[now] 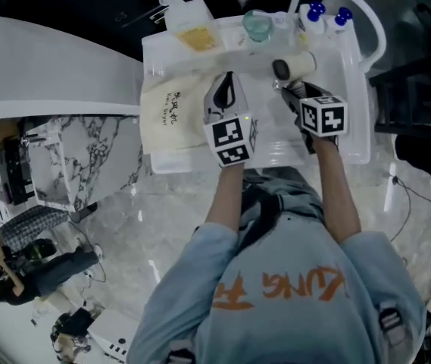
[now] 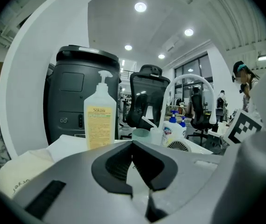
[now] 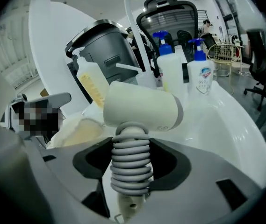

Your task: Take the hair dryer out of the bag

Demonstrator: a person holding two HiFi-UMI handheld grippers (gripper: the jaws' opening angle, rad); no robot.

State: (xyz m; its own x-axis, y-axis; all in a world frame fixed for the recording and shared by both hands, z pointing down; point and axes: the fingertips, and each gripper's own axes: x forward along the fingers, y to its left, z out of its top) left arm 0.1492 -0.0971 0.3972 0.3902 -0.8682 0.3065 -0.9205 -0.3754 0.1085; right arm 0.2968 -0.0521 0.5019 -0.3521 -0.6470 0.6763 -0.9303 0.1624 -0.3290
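Note:
The cream hair dryer has a grey cord coiled round its handle. My right gripper is shut on that wrapped handle and holds the dryer upright over the white tray. In the head view the hair dryer hangs just beyond the right gripper, clear of the bag. The cream cloth bag lies flat at the tray's left side, and it shows as the bag at the lower left of the left gripper view. My left gripper hovers at the bag's right edge, shut on nothing.
At the tray's far side stand a pump bottle with a yellow label, a teal cup and two blue-pump bottles. A white arched handle rises at the tray's right end. The tray rests on a marble table.

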